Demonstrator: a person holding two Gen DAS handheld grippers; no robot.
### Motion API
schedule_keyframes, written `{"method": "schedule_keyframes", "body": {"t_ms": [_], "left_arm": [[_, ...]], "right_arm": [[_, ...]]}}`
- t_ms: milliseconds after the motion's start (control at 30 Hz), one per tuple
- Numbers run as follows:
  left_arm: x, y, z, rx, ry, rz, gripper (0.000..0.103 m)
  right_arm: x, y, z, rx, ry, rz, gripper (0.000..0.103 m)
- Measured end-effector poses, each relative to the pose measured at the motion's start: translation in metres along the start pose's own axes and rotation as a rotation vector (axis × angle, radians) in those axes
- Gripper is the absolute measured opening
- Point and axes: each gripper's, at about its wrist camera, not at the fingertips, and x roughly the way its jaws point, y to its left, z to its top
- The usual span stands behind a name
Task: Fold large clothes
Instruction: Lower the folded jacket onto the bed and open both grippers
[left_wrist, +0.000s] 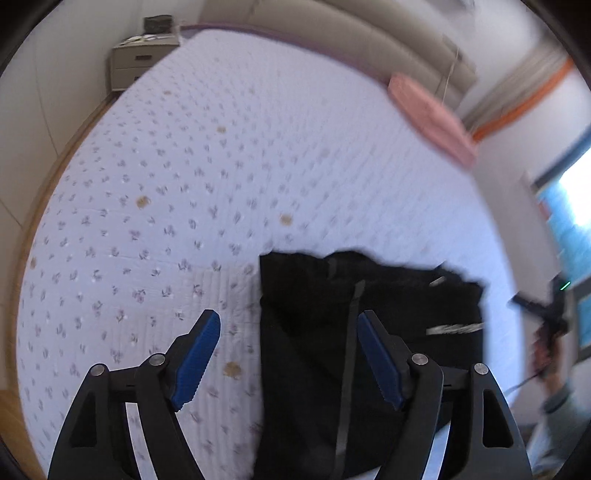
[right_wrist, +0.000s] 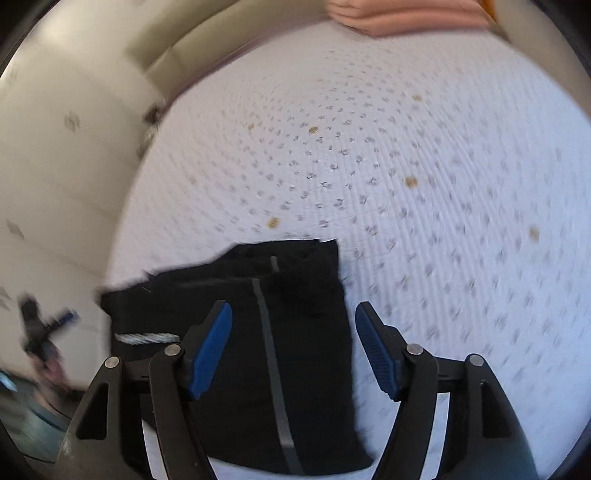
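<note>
I see a bed (left_wrist: 221, 166) with a floral quilted cover, a folded pink blanket (left_wrist: 430, 114) near its far corner, a beige headboard (left_wrist: 332, 40), a nightstand (left_wrist: 142, 62) beside it, window (left_wrist: 570, 206) at right.

Left claw (left_wrist: 289, 360) and right claw (right_wrist: 293, 350) agape

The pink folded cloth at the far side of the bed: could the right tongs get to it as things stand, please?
Probably yes. The right tongs are open and empty above the black garment, and only bare bedspread lies between them and the pink cloth; it is far off, though.
</note>
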Motion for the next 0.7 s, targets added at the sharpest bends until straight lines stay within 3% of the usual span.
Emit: {"method": "schedule_keyframes", "body": {"t_ms": [200,333,500,533,567,600,633,667,700], "left_arm": [[0.063,-0.003,-0.001,0.095,0.078,-0.002,0.078],[0.084,0.013,0.005,0.058,0.118,-0.089,0.078],[0.102,0.023,0.013,0.024,0.133,-0.178,0.078],[0.104,0.023,0.015,0.018,0.127,-0.185,0.078],[0.105,0.024,0.016,0.004,0.116,-0.196,0.078],[0.104,0.025,0.018,-0.01,0.092,-0.192,0.075],[0.102,0.023,0.019,-0.014,0.071,-0.193,0.054],[0.098,0.02,0.019,-0.013,0.064,-0.222,0.025],[0.095,0.017,0.018,-0.016,0.06,-0.216,0.021]], "right_arm": [[0.066,0.007,0.004,-0.212,0.044,-0.046,0.072],[0.091,-0.013,0.012,-0.195,0.039,-0.047,0.072],[0.12,-0.035,0.008,-0.126,0.129,0.088,0.072],[0.123,-0.035,0.006,-0.114,0.132,0.096,0.064],[0.121,-0.034,0.005,-0.109,0.13,0.111,0.042],[0.119,-0.032,0.004,-0.109,0.126,0.124,0.041],[0.113,-0.027,0.002,-0.128,0.102,0.095,0.033],[0.107,-0.02,-0.001,-0.158,0.083,0.074,0.024],[0.101,-0.013,-0.004,-0.189,0.073,0.046,0.023]]}}
